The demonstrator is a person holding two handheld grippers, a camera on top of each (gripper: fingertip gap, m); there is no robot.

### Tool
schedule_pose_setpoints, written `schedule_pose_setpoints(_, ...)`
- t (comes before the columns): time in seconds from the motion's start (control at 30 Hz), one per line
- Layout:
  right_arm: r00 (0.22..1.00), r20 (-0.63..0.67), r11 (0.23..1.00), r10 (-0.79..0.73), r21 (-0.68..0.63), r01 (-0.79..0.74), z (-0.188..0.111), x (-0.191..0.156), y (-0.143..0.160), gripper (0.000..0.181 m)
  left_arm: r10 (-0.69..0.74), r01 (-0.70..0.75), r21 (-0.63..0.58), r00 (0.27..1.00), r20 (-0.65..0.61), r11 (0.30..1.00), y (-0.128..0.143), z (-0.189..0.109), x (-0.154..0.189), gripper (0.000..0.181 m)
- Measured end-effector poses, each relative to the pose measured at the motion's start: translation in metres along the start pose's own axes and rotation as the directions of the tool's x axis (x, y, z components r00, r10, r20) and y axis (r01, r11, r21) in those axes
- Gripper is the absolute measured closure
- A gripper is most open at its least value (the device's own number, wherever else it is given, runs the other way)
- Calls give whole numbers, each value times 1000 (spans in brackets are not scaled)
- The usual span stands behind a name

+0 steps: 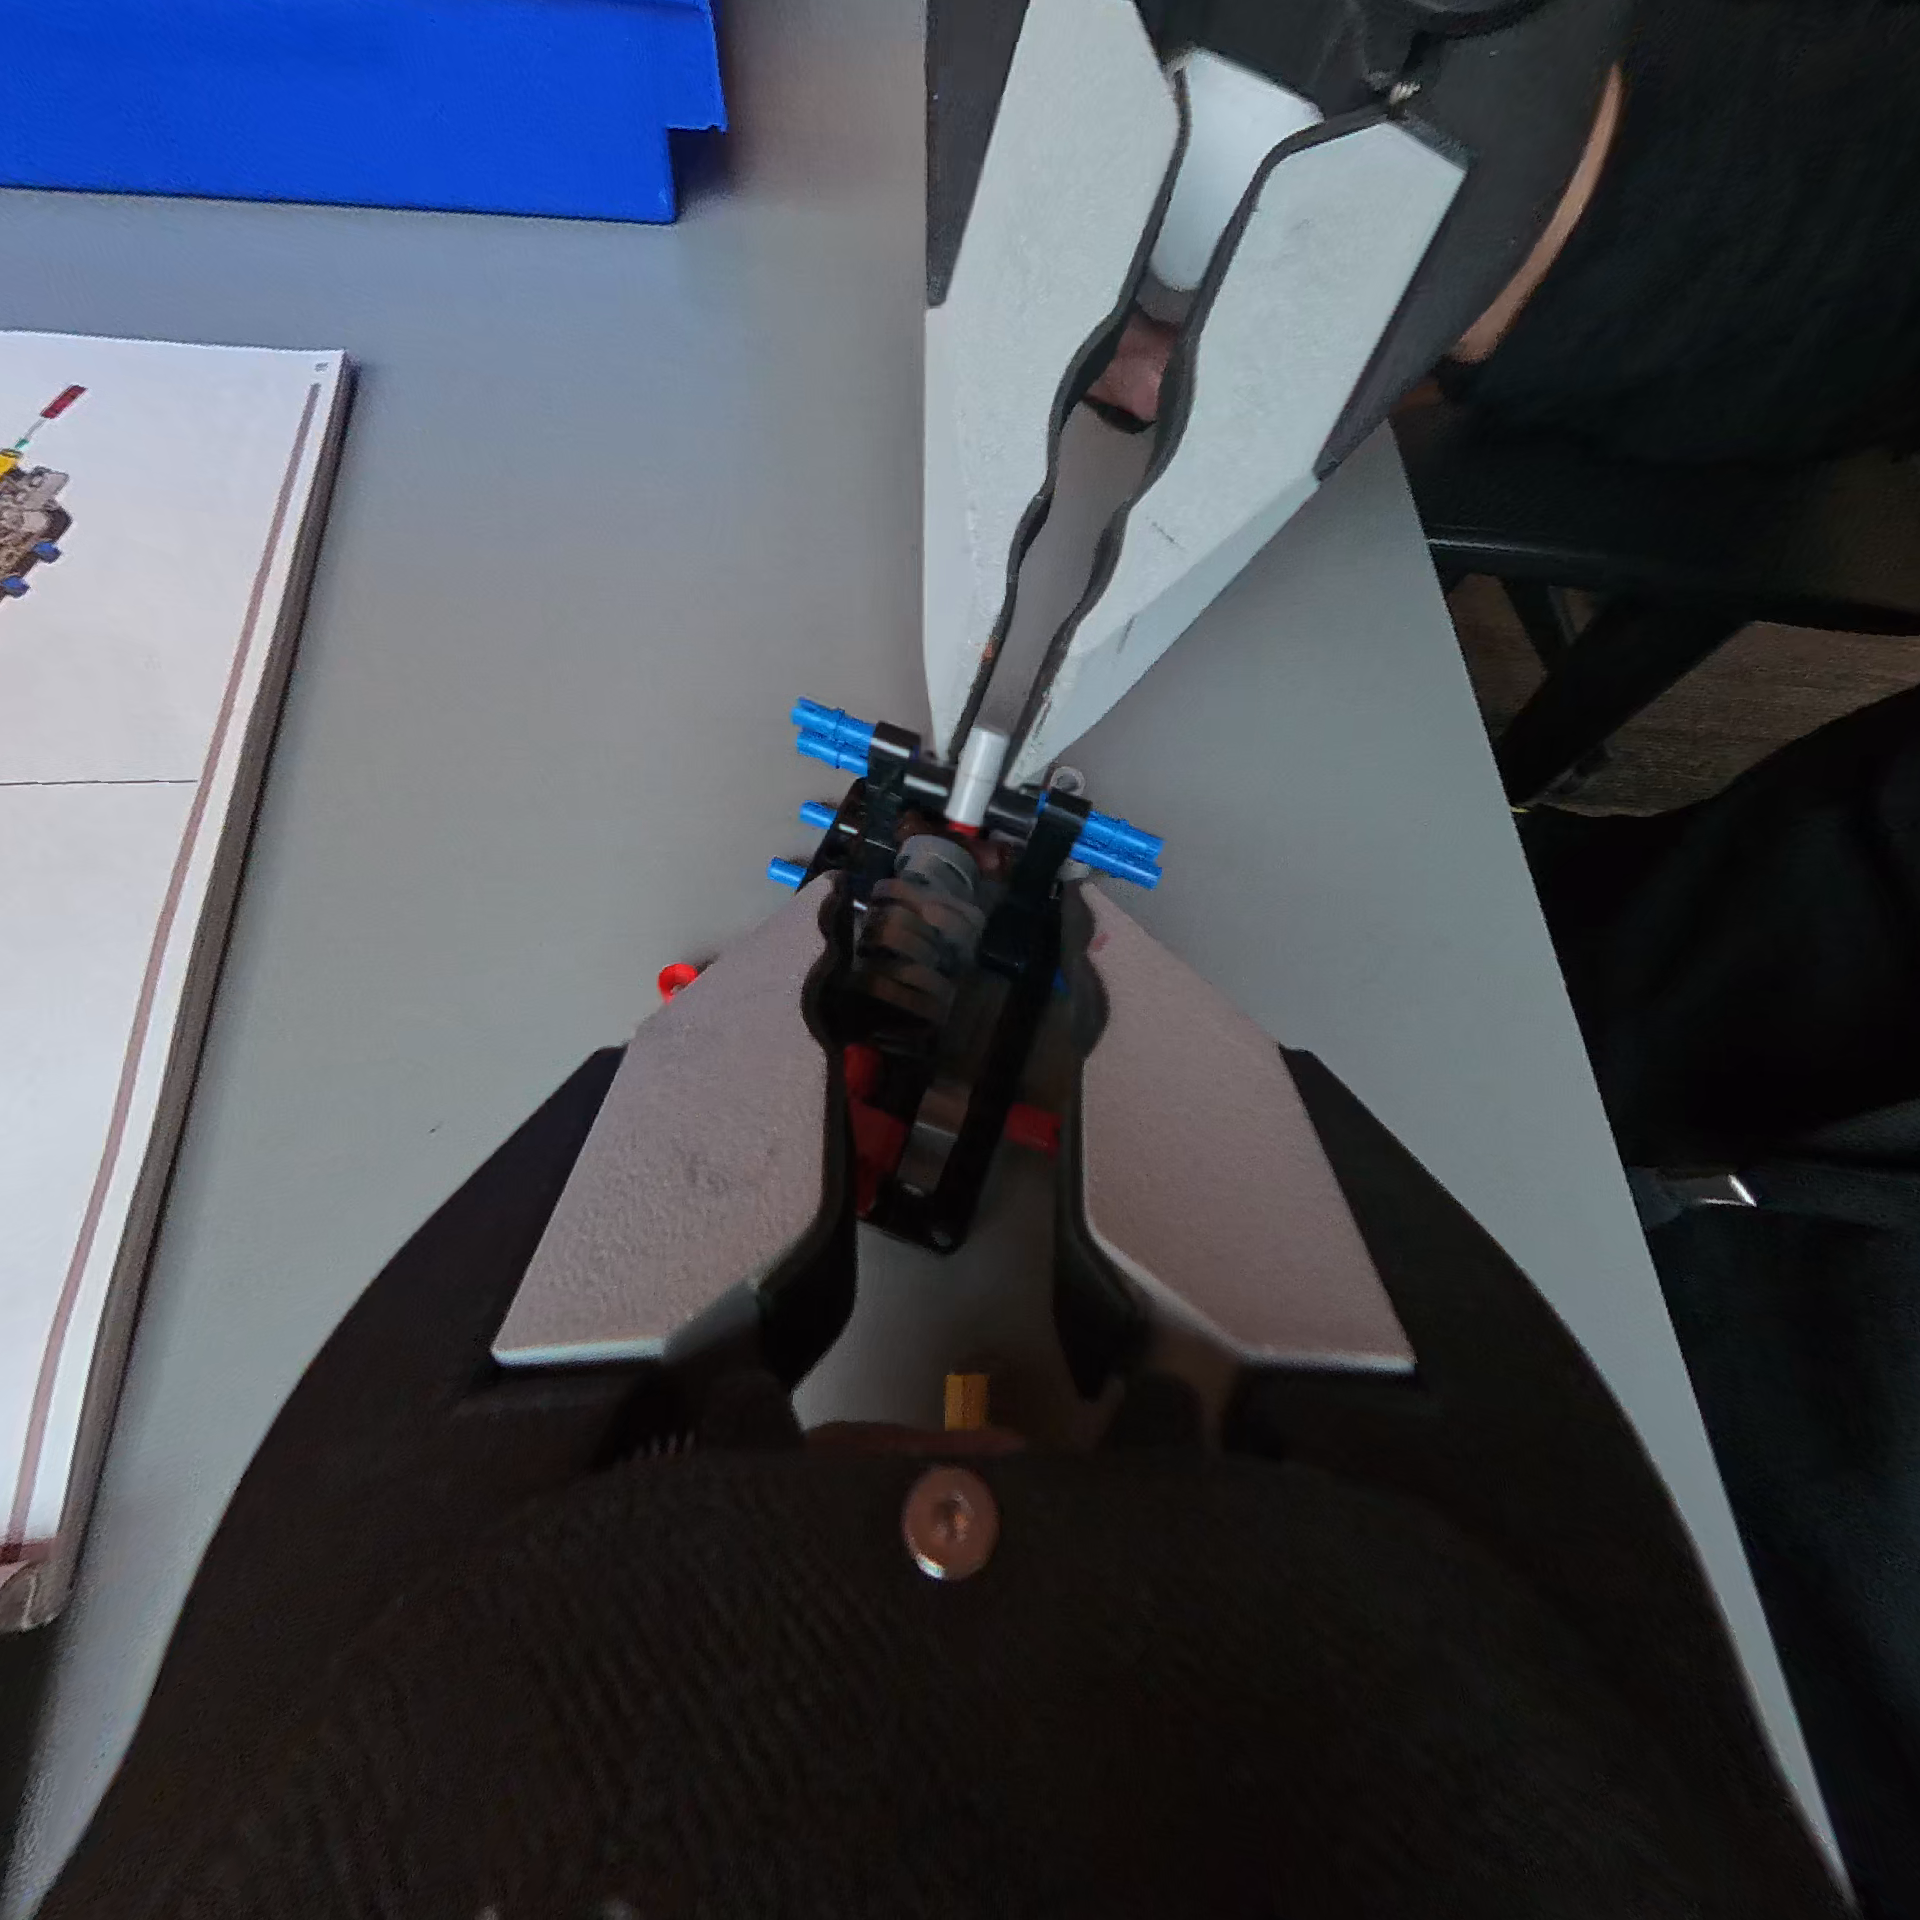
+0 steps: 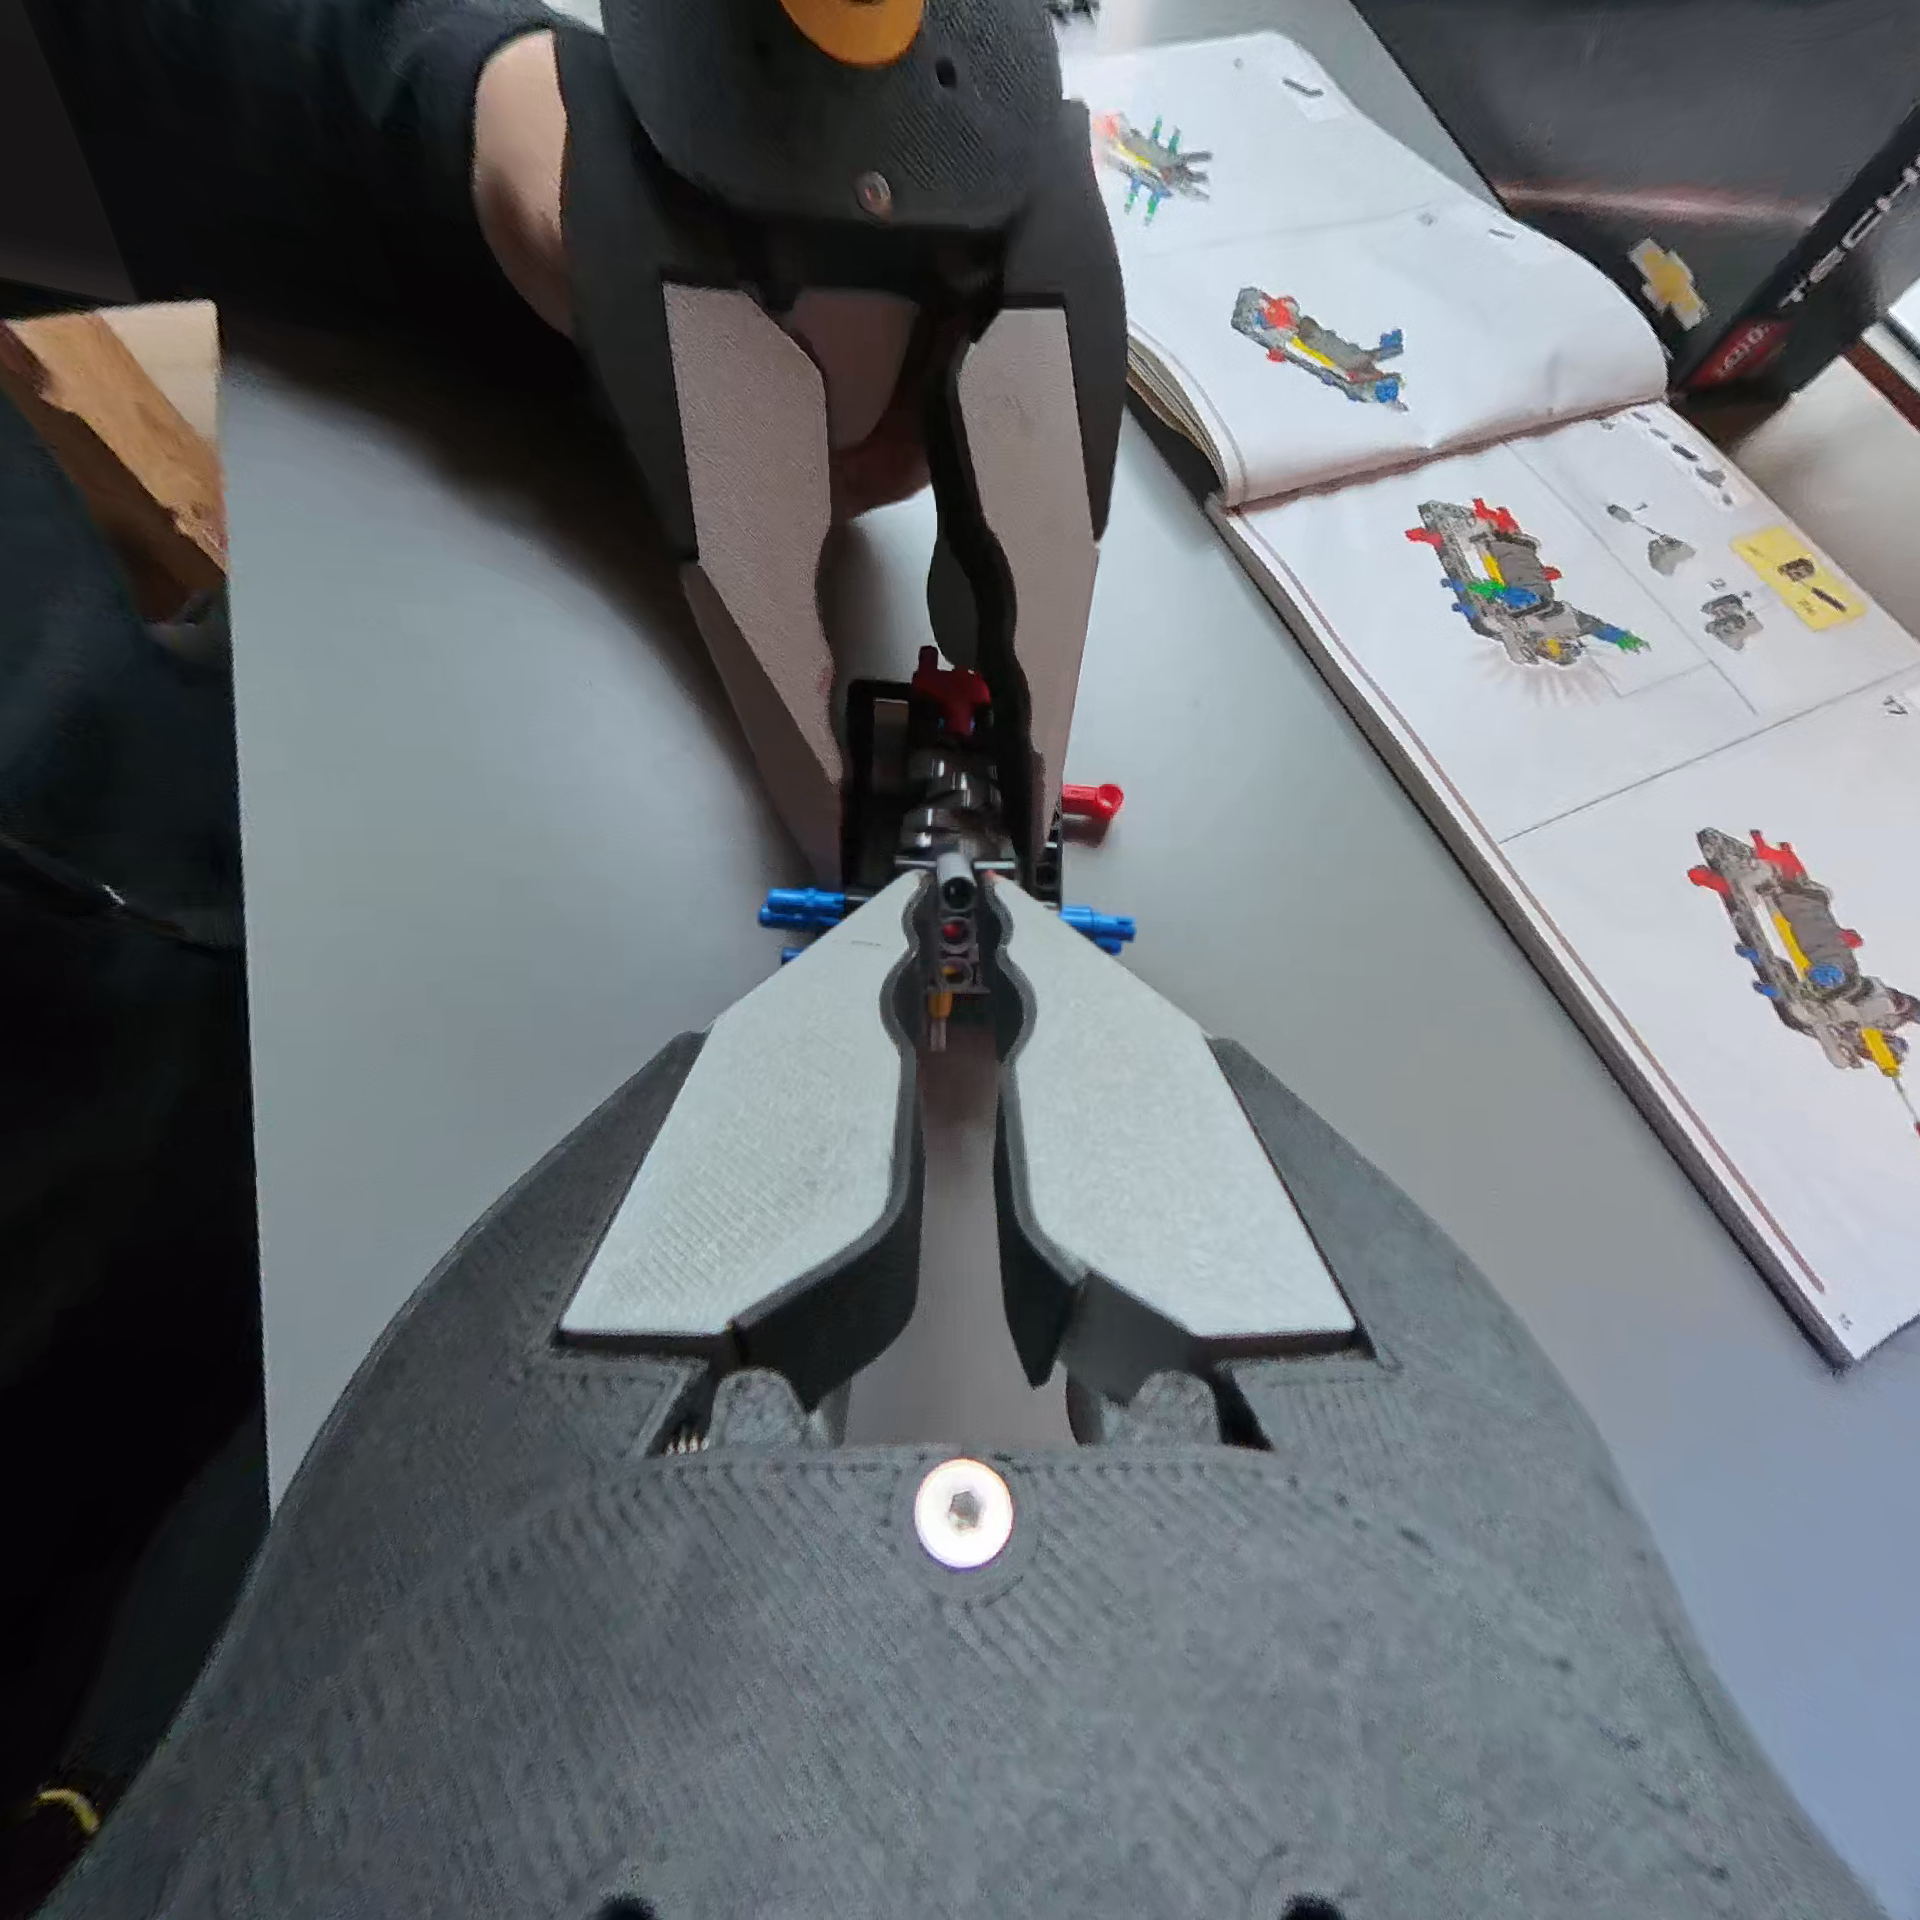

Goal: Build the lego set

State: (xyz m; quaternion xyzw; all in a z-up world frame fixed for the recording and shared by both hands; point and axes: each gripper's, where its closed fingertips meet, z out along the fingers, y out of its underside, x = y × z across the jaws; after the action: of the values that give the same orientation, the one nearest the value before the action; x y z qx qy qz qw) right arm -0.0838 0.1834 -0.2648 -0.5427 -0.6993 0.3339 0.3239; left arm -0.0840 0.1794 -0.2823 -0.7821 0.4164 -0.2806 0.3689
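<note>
The left tool [image 1: 940, 914] is clamped on the black lego frame [image 1: 935, 997], which sits between its 2 fingers just above the grey surface [image 1: 520, 623]. The right tool [image 2: 951, 914] meets it head-on from the opposite side, pinching a small grey connector piece [image 1: 977, 774] at the frame's far end. Blue pins [image 1: 831, 732] protrude from both sides of the frame. An open instruction booklet [image 2: 1558, 748] lies on the surface nearby.

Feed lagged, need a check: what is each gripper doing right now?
Left gripper: closed on the black lego frame.
Right gripper: closed on a light grey connector at the frame's end.
</note>
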Motion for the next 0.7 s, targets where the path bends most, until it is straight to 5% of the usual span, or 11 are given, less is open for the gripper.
schedule_pose_setpoints(0.7,998,55,998,36,54,-39,-7,4,13,178,-2,2,-16,1000,14,1000,3,0,-4,142)
